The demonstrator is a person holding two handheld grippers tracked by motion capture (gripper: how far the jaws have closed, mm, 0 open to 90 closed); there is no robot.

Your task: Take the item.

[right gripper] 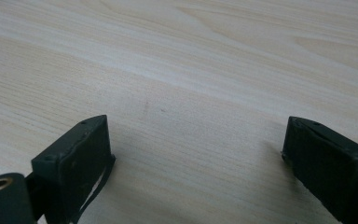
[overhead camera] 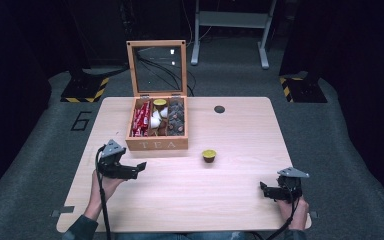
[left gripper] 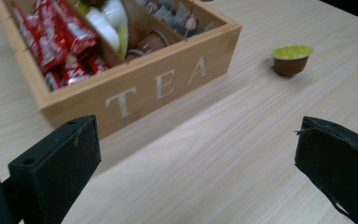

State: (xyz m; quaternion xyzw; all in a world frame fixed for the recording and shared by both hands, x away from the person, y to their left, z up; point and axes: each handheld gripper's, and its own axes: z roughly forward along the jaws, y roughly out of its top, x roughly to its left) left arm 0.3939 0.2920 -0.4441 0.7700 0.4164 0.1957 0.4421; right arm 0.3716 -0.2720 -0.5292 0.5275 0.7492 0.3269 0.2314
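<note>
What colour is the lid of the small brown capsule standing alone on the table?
Yellow-green, on the small brown capsule; clearest in the left gripper view.

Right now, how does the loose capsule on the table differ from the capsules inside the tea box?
The loose capsule stands alone, upright on the bare table, just right of the tea box's front corner; the capsules in the tea box lie crowded in the middle compartment. The loose one is brown with a yellow-green lid; several boxed ones look white. One boxed capsule shares its yellow lid.

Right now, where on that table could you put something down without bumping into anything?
Most of the table is bare: the right half beyond the small yellow-topped capsule, and the near strip between the left gripper and right gripper. It is crowded at the back left, around the open tea box.
</note>
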